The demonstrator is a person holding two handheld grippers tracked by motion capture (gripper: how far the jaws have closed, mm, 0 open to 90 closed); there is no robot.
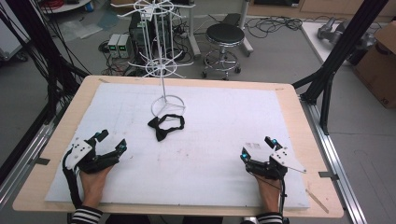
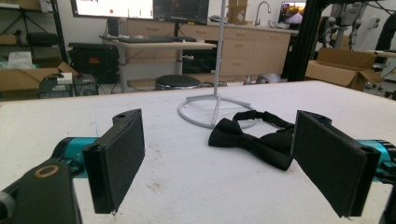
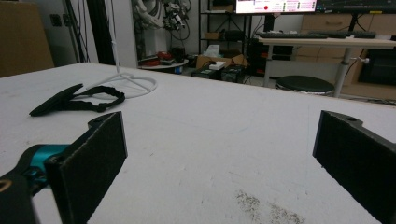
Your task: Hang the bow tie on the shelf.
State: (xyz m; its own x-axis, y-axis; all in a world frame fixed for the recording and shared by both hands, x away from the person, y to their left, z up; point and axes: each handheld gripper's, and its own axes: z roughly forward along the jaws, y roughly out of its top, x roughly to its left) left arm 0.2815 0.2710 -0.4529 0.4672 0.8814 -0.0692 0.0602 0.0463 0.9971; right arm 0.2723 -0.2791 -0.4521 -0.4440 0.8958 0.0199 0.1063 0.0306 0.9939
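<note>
The left tool (image 1: 112, 141) rests near the front left corner of the table (image 1: 51, 154), its two flat black jaws spread wide with nothing between them; in the left gripper view the pads (image 2: 122, 156) look like coarse, felt-like rectangles mounted on teal metal stubs. The right tool (image 1: 257, 147) sits near the front right, also spread wide and empty, its pads (image 3: 93, 163) showing the same rough, grainy face. Both hands lie on a white, slightly scuffed foam-like sheet (image 1: 210, 140) that covers most of the pale wooden table. Toward the middle, well apart from both tools, lies a black fabric bow tie (image 1: 164, 125), its soft pleated wings flat on the sheet and its thin strap curled in a loop. The strap end lies just beside the round wire base of a white metal stand (image 1: 163, 84), which has a slim upright pole and spoked rings higher up.
</note>
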